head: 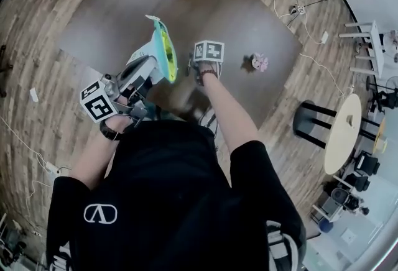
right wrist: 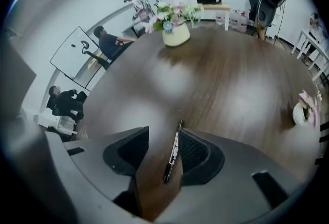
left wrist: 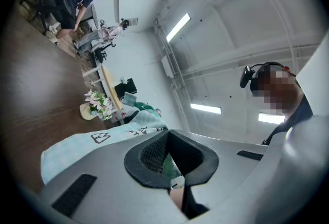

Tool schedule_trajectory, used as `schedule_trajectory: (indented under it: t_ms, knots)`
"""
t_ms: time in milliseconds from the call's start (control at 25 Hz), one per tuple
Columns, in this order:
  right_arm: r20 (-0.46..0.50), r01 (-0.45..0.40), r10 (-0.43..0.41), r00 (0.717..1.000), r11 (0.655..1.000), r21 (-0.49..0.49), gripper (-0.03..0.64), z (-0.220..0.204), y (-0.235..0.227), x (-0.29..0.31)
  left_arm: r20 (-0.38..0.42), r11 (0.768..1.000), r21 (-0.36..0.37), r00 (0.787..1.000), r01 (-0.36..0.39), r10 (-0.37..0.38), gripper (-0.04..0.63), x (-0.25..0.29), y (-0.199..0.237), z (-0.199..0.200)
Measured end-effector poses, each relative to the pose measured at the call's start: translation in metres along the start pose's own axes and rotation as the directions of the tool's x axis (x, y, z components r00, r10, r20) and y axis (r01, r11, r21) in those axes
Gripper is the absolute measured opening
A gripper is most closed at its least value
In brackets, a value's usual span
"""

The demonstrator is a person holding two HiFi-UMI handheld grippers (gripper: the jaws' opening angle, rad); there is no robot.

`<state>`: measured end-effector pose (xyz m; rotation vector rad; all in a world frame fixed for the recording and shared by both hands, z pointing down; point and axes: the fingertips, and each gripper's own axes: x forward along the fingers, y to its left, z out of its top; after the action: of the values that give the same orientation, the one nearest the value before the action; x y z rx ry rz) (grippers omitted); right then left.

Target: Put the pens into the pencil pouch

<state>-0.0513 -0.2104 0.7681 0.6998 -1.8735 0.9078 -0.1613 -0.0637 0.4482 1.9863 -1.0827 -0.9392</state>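
Brown table (head: 249,33) is seen from the head view, with the pouch (head: 163,52) raised above it. In the left gripper view, the pouch is clamped by the left gripper (left wrist: 167,159). In the right gripper view, the pen (right wrist: 172,159) is seen lying on the table between the parted jaws of the right gripper (right wrist: 163,141).

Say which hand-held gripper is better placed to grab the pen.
Right: the right hand-held gripper has open jaws straddling the pen; the left hand-held gripper is shut on the pouch.

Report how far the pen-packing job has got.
Done: the left tool is clamped on the pale blue fabric pouch, raised. In hand: the right tool straddles a slim black-and-white pen on the brown table, not gripping. Left: grip, lift, insert it. Pens already inside: cannot tell.
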Motion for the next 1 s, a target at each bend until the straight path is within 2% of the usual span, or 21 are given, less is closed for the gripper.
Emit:
schedule_trajectory:
  t_ms: [120, 360, 400, 520, 600, 800, 1000]
  knots:
    - [-0.091, 0.014, -0.010, 0.996, 0.999, 0.040, 0.178, -0.017, -0.007, 0.025, 0.015, 1.000, -0.003, 1.000, -0.019, 0.019, 0.005, -0.008, 0.006, 0.002]
    - [-0.201, 0.055, -0.032, 0.979, 0.992, 0.110, 0.163, -0.036, -0.033, 0.053, 0.040, 0.998, -0.007, 0.998, -0.057, 0.057, 0.005, -0.014, 0.016, 0.001]
    - [-0.213, 0.071, -0.046, 0.976, 0.991, 0.110, 0.147, -0.038, -0.037, 0.055, 0.043, 0.998, -0.007, 0.997, -0.061, 0.061, 0.005, -0.015, 0.017, 0.001]
    - [-0.242, 0.129, -0.113, 0.964, 0.990, 0.054, 0.046, -0.041, -0.048, 0.052, 0.045, 0.998, -0.009, 0.997, -0.068, 0.068, 0.005, -0.015, 0.017, 0.000]
    - [-0.247, 0.134, -0.122, 0.961, 0.991, 0.032, 0.041, -0.042, -0.049, 0.050, 0.043, 0.998, -0.007, 0.997, -0.070, 0.070, 0.005, -0.016, 0.016, -0.001]
    - [-0.181, 0.094, -0.089, 0.980, 0.995, 0.021, 0.040, -0.031, -0.039, 0.039, 0.035, 0.998, -0.003, 0.997, -0.062, 0.062, 0.005, -0.018, 0.015, 0.002]
    - [0.025, 0.027, -0.027, 0.999, 0.999, 0.017, 0.040, 0.025, -0.019, -0.010, 0.016, 1.000, 0.005, 0.999, -0.028, 0.028, 0.005, -0.010, 0.008, 0.003]
